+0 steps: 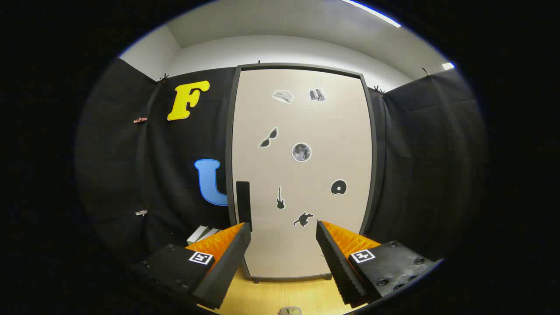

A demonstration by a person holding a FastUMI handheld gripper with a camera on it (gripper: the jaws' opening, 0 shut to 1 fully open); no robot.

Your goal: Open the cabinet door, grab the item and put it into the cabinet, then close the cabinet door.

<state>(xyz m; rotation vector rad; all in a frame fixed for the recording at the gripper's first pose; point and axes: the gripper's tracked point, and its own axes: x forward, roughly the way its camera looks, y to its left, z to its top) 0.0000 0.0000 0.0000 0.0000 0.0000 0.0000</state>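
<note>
Off to the left, low down against the black cloth wall, a small pale flat thing (202, 233) lies just behind the left finger; it looks like a box or a book, but I can't tell which, nor whether it is the item meant for the cabinet. Moving right, the cabinet (302, 175) stands upright on the wooden table (284, 295), its pale door (332, 131) fully shut inside a dark frame and dotted with little stickers. The dark upright handle (243, 203) sits on the door's left edge, just above the tip of the left finger. The gripper (283, 232) is spread wide with nothing between its fingers, aimed at the lower part of the door and not touching it as far as I can see. So I'd say the job is at its very first step: the door has yet to be opened. The next move, to my eye, means shifting left and a little up so the handle falls between the fingers, closing on it, then pulling outward. A small rounded object (289, 311) peeks in near the table's front edge; too little shows to name it.
</note>
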